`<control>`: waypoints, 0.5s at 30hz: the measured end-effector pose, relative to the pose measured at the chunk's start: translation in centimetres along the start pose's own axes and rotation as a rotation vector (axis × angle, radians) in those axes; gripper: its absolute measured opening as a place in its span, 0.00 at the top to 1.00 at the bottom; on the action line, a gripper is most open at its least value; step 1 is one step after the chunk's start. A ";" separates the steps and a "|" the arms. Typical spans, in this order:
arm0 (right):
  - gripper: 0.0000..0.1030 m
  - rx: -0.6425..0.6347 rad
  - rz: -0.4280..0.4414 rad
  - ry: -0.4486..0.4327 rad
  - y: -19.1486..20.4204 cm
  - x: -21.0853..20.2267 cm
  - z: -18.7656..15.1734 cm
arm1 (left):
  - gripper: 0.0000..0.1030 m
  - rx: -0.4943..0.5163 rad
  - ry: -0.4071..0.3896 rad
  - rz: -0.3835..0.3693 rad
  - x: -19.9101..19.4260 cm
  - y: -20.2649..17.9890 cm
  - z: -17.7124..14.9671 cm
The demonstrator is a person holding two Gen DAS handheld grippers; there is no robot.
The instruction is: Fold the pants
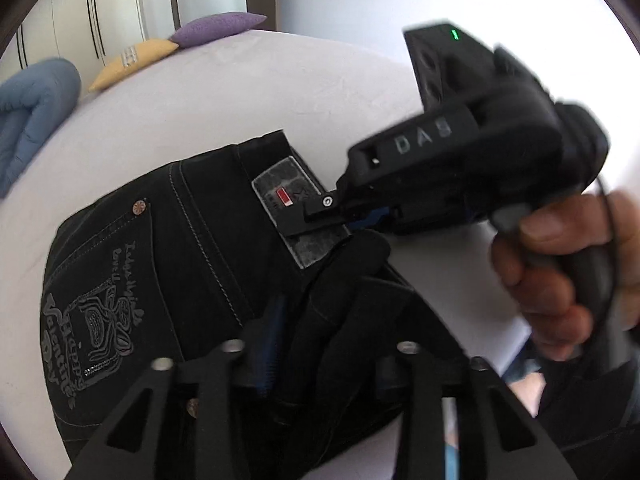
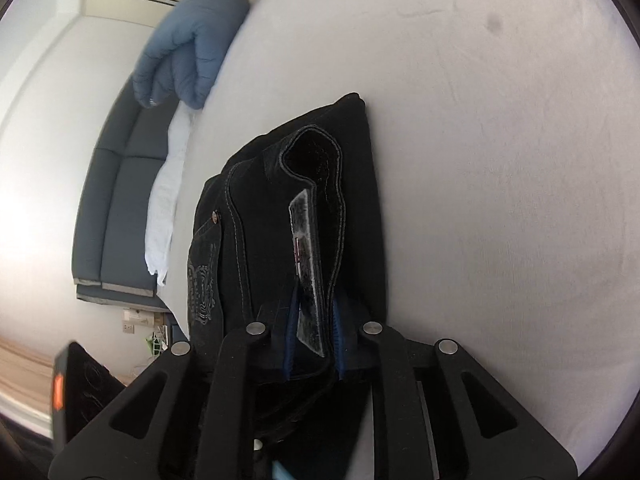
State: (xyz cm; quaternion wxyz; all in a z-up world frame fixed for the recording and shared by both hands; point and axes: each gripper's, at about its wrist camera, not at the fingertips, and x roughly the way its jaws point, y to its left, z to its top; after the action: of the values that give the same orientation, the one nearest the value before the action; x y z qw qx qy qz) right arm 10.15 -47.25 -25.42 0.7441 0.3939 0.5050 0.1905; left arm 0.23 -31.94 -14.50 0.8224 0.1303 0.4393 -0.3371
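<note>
Black jeans (image 1: pixel 192 264) with an embroidered back pocket and a grey waistband patch (image 1: pixel 288 196) lie bunched on a white bed (image 1: pixel 248 92). My left gripper (image 1: pixel 320 344) is shut on a thick fold of the black fabric. My right gripper (image 1: pixel 332 216) enters from the right in a hand and is shut on the waistband by the patch. In the right wrist view the right gripper (image 2: pixel 314 340) clamps the waistband with the patch (image 2: pixel 306 264) between its blue pads (image 2: pixel 339 336), and the jeans (image 2: pixel 240 232) stand up on edge.
A blue duvet (image 1: pixel 28 120), a yellow pillow (image 1: pixel 132 60) and a purple pillow (image 1: pixel 220 26) lie at the bed's far left. White wardrobes and a door stand behind. A grey sofa (image 2: pixel 120 200) shows beside the bed in the right wrist view.
</note>
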 end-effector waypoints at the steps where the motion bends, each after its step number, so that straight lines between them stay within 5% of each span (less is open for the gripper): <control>1: 0.85 0.007 0.030 -0.010 -0.3 -0.3 -0.1 | 0.20 -0.023 -0.006 -0.041 -1.2 0.5 0.1; 3: 0.81 0.030 0.038 -0.004 -0.8 -1.1 0.0 | 0.04 -0.062 -0.058 -0.039 -4.1 1.7 0.1; 8: 0.81 -0.006 -0.017 -0.076 0.9 -5.7 -0.4 | 0.04 -0.176 -0.111 -0.029 -7.7 8.2 0.2; 9: 0.81 -0.033 0.012 -0.072 1.9 -6.2 -0.6 | 0.08 -0.198 -0.099 -0.020 -7.3 9.8 0.2; 11: 0.81 -0.108 0.048 -0.038 4.0 -6.2 -1.1 | 0.38 -0.260 -0.061 -0.045 -5.6 13.2 0.2; 14: 0.81 -0.173 0.003 0.036 5.3 -3.9 -1.9 | 0.53 -0.328 -0.018 -0.045 -2.6 17.1 0.5; 15: 0.81 -0.159 -0.023 0.053 4.6 -2.8 -1.8 | 0.66 -0.329 0.000 -0.032 -1.6 17.8 0.6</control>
State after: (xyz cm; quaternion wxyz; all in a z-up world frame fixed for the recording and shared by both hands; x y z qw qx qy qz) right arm 7.88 -45.60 -20.43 0.7616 0.3224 0.5122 0.2317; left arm 11.92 -18.42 -14.32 0.8272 -0.0130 0.4906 -0.2737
